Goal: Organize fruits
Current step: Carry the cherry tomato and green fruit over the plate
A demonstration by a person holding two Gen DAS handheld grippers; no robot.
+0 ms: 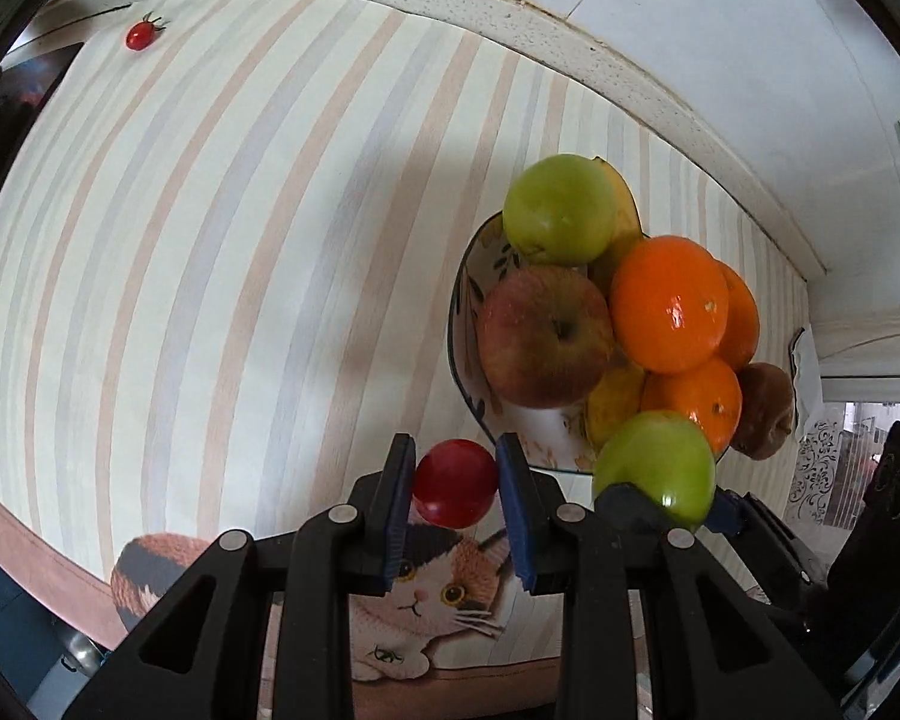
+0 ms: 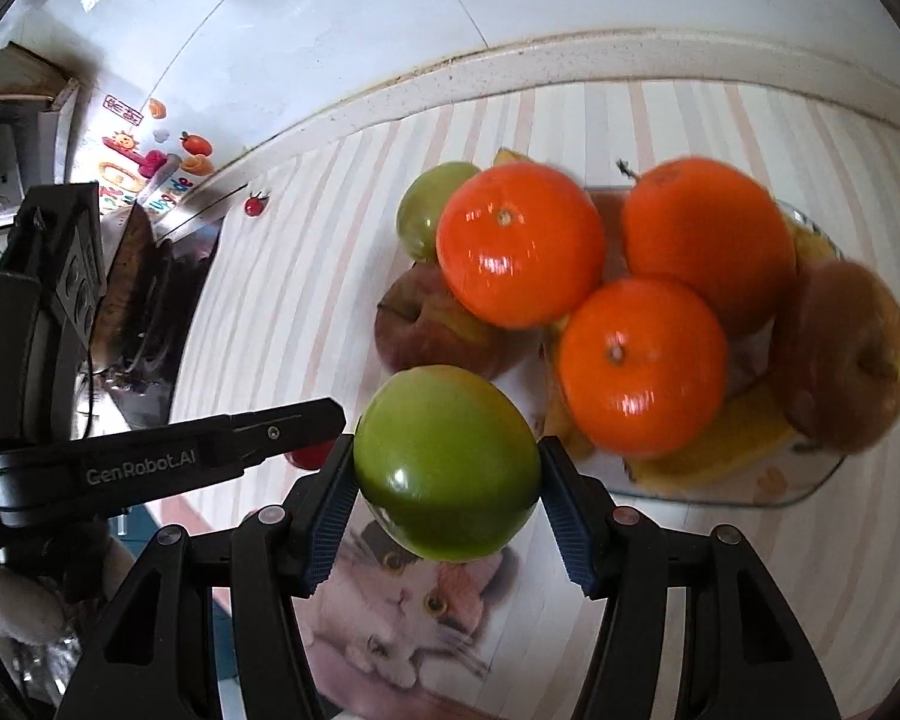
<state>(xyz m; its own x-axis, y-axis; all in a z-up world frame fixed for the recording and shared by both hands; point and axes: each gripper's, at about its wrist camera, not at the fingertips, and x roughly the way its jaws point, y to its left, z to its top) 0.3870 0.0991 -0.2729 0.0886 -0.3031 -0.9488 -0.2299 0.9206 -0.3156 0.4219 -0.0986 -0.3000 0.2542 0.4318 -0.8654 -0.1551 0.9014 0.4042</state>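
Left gripper (image 1: 456, 483): its blue-padded fingers (image 1: 395, 516) are clenching a small red fruit (image 1: 455, 483), one pad on each side, above the cat-print mat (image 1: 432, 594).

Red fruit: it is looking nearly round, so no long axis or pointing direction can be told.

Right gripper (image 2: 447, 480): its fingers (image 2: 330, 516) are grasping a green apple (image 2: 447, 462), which is filling the gap between the pads.

Green apple: it is sitting slightly wider than tall, its broad axis running from one finger to the other; the stem end cannot be told.

Plate (image 1: 468, 276): ahead of the right fingers and ahead-right of the left fingers, it is carrying a heap of three oranges (image 2: 521, 243), a reddish apple (image 1: 543, 336), another green apple (image 1: 561, 207), a brownish apple (image 2: 843, 354) and a banana (image 2: 714, 444).

Banana: its long axis is lying roughly crosswise to the right fingers, low under the oranges.

Tabletop (image 1: 210, 240): a striped cover is lying over it; far ahead-left of the left fingers, a cherry tomato (image 1: 141, 35) is resting alone.
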